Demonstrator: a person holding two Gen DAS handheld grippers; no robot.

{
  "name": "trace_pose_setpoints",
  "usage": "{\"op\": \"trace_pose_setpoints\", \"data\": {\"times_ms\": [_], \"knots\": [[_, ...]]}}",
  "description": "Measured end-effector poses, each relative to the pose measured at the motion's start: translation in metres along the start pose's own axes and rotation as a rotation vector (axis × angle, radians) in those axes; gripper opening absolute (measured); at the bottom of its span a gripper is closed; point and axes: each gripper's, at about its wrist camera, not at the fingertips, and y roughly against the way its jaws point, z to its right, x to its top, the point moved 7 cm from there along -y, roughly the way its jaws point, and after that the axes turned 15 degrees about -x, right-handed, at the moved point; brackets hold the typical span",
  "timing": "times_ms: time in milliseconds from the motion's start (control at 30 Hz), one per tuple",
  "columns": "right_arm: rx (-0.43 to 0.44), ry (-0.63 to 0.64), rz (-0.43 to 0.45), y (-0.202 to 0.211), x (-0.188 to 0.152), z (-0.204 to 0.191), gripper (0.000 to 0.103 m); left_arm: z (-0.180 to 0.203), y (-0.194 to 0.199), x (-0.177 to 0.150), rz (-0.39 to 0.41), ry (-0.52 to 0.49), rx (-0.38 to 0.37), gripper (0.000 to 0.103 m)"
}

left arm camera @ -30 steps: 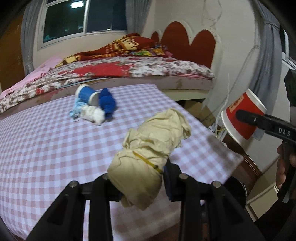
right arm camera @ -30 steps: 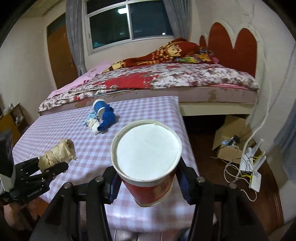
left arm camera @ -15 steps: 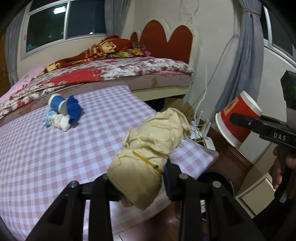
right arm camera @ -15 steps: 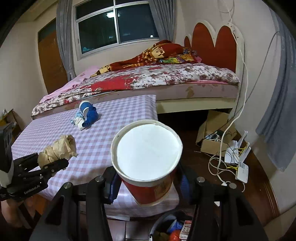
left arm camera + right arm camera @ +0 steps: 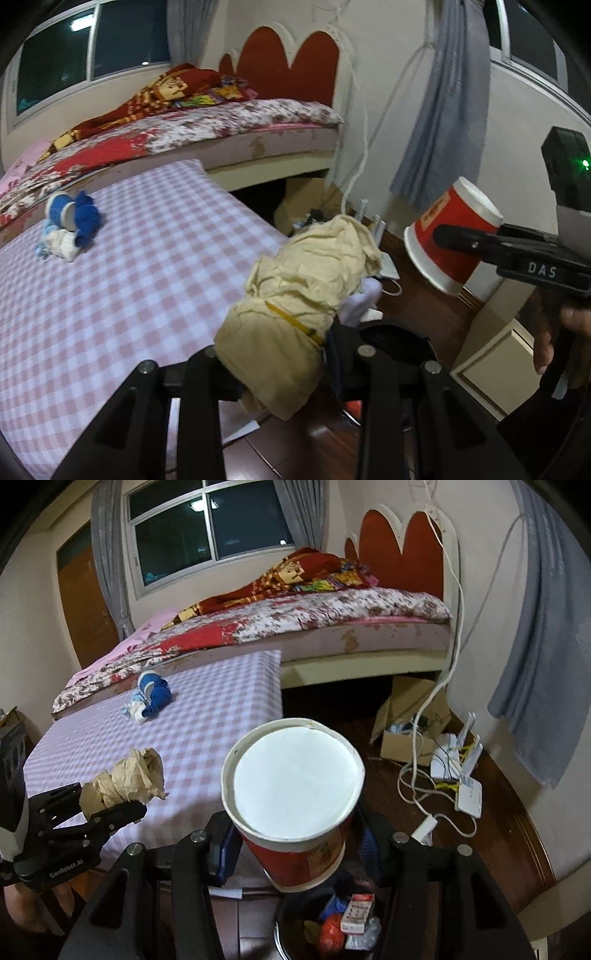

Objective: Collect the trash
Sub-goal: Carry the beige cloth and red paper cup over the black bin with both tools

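Observation:
My left gripper (image 5: 280, 365) is shut on a crumpled beige paper wad (image 5: 303, 291) bound with a yellow band, held past the table's right edge; it also shows in the right wrist view (image 5: 125, 779). My right gripper (image 5: 295, 845) is shut on a red paper cup (image 5: 295, 797), also seen in the left wrist view (image 5: 450, 240). A black trash bin (image 5: 332, 923) with wrappers inside sits on the floor just below the cup. A blue and white pile of trash (image 5: 70, 225) lies on the checked tablecloth (image 5: 129, 280).
A bed (image 5: 295, 616) stands behind the table. On the wooden floor at right lie a cardboard box (image 5: 406, 716), white cables and routers (image 5: 458, 768). A grey curtain (image 5: 543, 664) hangs at the right wall.
Both grippers have moved right, off the table towards the floor. The trash bin has come into view under the cup. Both holds are unchanged.

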Motion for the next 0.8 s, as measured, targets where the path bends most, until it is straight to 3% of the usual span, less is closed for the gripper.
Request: {"op": "trace_pose_setpoints", "data": {"times_ms": [500, 800], "knots": [[-0.014, -0.071, -0.181, -0.028, -0.071, 0.052, 0.056, 0.070, -0.073, -0.053, -0.193, -0.042, -0.140, 0.035], [0.020, -0.162, -0.281, -0.047, -0.101, 0.074, 0.056, 0.084, -0.116, -0.080, -0.308, -0.040, -0.186, 0.035]]}}
